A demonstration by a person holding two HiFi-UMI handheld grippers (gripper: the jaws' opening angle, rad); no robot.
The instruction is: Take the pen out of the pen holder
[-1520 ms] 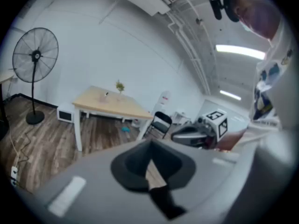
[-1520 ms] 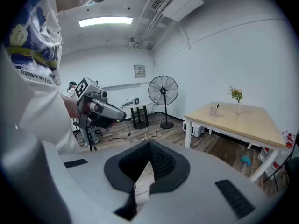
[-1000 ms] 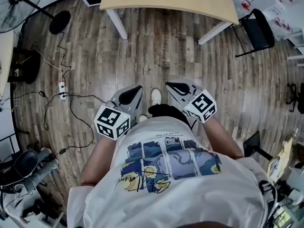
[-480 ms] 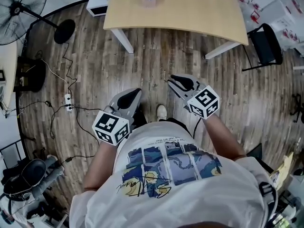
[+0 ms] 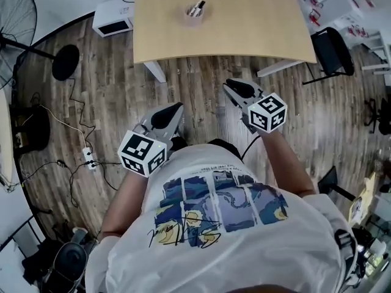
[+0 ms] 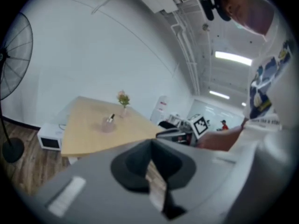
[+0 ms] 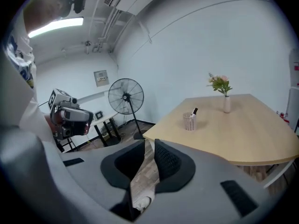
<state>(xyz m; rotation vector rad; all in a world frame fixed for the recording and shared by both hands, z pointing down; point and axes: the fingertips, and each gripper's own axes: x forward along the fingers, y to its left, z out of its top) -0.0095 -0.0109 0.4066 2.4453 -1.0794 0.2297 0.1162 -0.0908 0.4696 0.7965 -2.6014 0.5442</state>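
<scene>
Approach step; pen (image 5: pixel 199 6) in pen holder (image 5: pixel 193 16) on table (image 5: pixel 256 35), well ahead; left gripper (image 5: pixel 176 108) jaws together; right gripper (image 5: pixel 228 85) jaws slightly apart, just been narrowing, empty; next: reach pen, pinch.

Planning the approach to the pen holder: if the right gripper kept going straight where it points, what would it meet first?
Probably the table's near edge; nothing stands before the right gripper. Depth is unclear: it could dip under, to the floor.
</scene>
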